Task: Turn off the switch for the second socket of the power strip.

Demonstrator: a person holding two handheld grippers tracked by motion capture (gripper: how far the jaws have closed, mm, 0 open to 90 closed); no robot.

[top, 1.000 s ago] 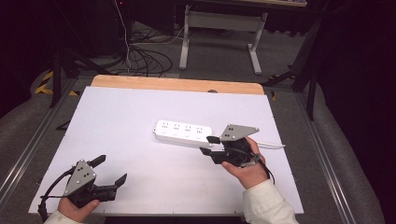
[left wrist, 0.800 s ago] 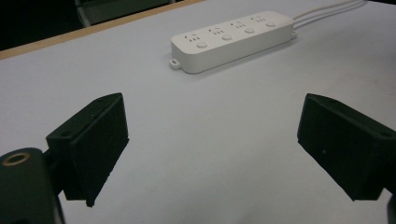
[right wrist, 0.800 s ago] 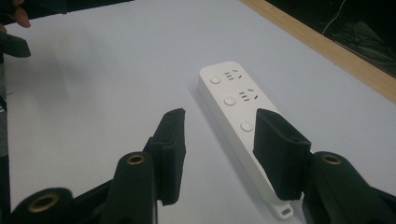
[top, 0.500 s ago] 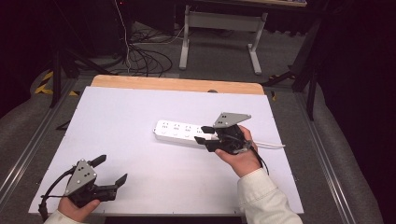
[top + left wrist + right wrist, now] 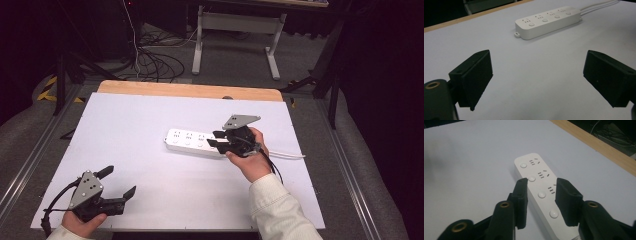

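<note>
Open worktop point(image 5: 150, 125) all around the left tool point(image 5: 112, 185). Blocked mid-right by the power strip point(image 5: 192, 141) and its cable point(image 5: 287, 154). Passable elsewhere

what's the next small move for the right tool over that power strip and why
Probably lower it a little and finish closing. The right tool has just been closing, and its jaws straddle the white power strip near its cable end, but the pads don't yet seem to press its sides.

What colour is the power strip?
White power strip, with round white buttons; clearest in the right gripper view.
</note>
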